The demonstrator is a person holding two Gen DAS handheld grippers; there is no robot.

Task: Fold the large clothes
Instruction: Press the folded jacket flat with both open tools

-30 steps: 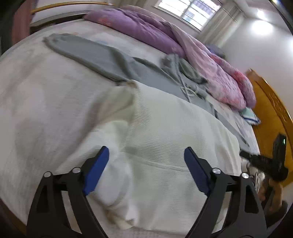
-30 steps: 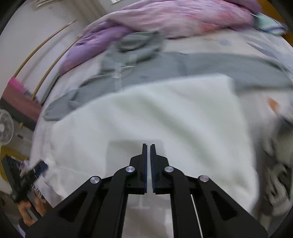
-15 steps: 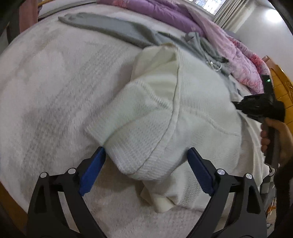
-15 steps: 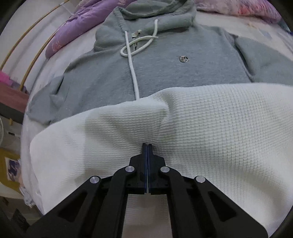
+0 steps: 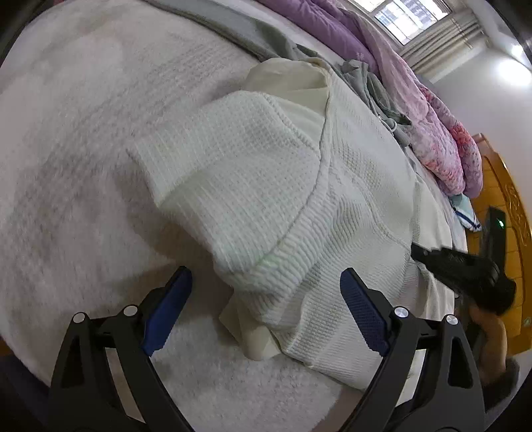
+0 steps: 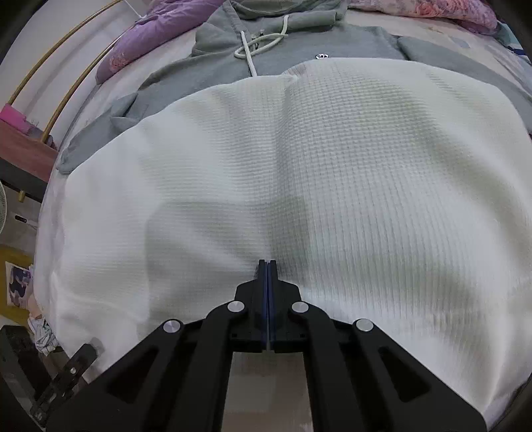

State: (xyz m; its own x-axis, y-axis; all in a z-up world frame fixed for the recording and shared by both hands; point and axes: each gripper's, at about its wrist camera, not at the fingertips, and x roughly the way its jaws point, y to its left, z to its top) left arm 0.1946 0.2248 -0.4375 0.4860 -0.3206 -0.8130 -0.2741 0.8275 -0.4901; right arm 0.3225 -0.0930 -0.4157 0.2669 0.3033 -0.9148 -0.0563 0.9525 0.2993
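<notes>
A cream waffle-knit sweater (image 5: 299, 186) lies on the bed, one sleeve folded across its body. My left gripper (image 5: 266, 299) is open, its blue pads either side of the folded sleeve's end, just above it. The right gripper also shows in the left wrist view (image 5: 465, 269) at the sweater's far edge. In the right wrist view the sweater (image 6: 332, 166) fills the frame, and my right gripper (image 6: 267, 266) is shut with its tips against the fabric; whether cloth is pinched cannot be told.
A grey hoodie (image 6: 299, 43) with a white drawstring lies spread beyond the sweater, also seen in the left wrist view (image 5: 252, 30). A purple and pink quilt (image 5: 415, 86) lies behind. A wooden headboard (image 5: 505, 199) stands at right. The white bed cover (image 5: 83, 133) extends left.
The left gripper has pulled back from the sweater, now showing the folded sleeve between its open pads. The right gripper has moved low onto the sweater and stays shut.
</notes>
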